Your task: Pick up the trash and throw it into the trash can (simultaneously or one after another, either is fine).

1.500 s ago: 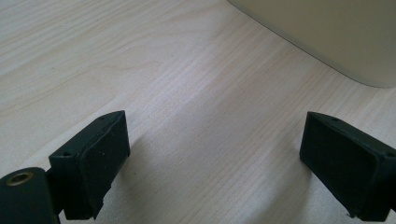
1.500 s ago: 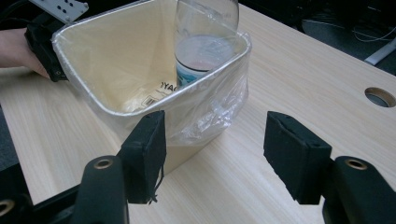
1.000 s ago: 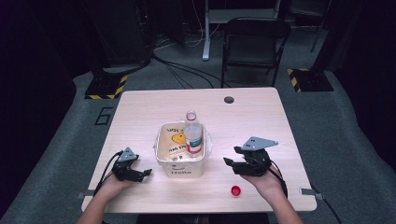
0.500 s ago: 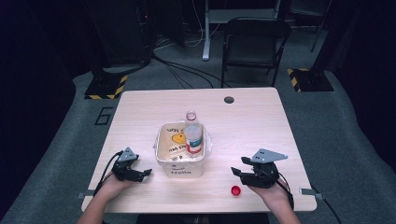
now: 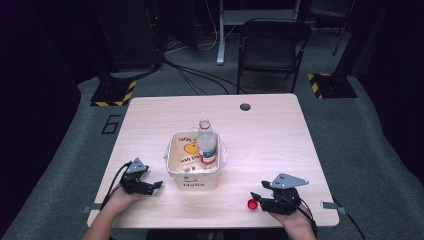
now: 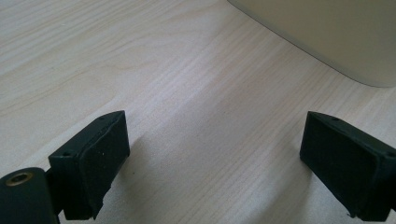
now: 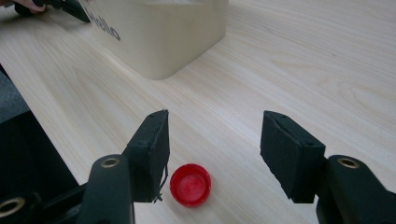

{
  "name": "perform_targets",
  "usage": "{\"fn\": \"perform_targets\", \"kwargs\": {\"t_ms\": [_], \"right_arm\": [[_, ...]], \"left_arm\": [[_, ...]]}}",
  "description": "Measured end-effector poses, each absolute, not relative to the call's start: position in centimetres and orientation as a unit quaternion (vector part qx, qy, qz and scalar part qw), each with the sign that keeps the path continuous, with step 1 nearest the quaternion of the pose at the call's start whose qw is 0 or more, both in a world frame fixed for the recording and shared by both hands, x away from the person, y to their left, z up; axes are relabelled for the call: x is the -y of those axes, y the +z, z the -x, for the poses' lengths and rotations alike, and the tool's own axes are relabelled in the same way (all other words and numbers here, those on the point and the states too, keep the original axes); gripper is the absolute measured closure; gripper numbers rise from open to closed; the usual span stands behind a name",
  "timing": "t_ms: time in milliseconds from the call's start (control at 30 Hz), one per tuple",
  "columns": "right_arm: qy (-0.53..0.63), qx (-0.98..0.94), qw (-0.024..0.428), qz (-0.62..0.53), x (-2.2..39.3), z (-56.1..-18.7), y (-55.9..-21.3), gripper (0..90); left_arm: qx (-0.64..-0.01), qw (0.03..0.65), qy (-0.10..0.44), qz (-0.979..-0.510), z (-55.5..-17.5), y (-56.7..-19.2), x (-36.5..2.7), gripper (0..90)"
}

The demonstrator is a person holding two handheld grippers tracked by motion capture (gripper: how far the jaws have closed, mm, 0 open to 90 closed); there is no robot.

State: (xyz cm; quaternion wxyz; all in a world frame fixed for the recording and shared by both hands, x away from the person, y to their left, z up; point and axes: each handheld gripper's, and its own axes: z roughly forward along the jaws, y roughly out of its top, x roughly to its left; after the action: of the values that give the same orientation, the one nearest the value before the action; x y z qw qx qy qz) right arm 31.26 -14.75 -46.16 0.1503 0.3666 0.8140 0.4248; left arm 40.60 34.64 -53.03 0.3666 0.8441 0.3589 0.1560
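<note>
a red cap [image 7: 190, 185] is seen at the frame's bottom, a cream bin [image 7: 163, 32] lettered in black at upper left, on a pale woodgrain table [image 7: 289, 60].

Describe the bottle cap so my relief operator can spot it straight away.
Start at the cream bin marked "Hello" in the middle of the wooden table. Look toward the near edge, to the right, where the right gripper rests. The cap lies at its open jaws: small, round, the one red thing.
</note>
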Motion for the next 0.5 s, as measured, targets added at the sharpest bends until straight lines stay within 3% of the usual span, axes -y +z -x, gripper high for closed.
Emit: {"fn": "perform_targets", "kwargs": {"t_ms": [500], "right_arm": [[0.411, -0.823, 0.131, -0.369, 14.8, -30.6, -48.0, 41.4]], "left_arm": [[-0.357, 0.365, 0.157, -0.846, -40.6, -53.0, -34.6, 8.0]]}}
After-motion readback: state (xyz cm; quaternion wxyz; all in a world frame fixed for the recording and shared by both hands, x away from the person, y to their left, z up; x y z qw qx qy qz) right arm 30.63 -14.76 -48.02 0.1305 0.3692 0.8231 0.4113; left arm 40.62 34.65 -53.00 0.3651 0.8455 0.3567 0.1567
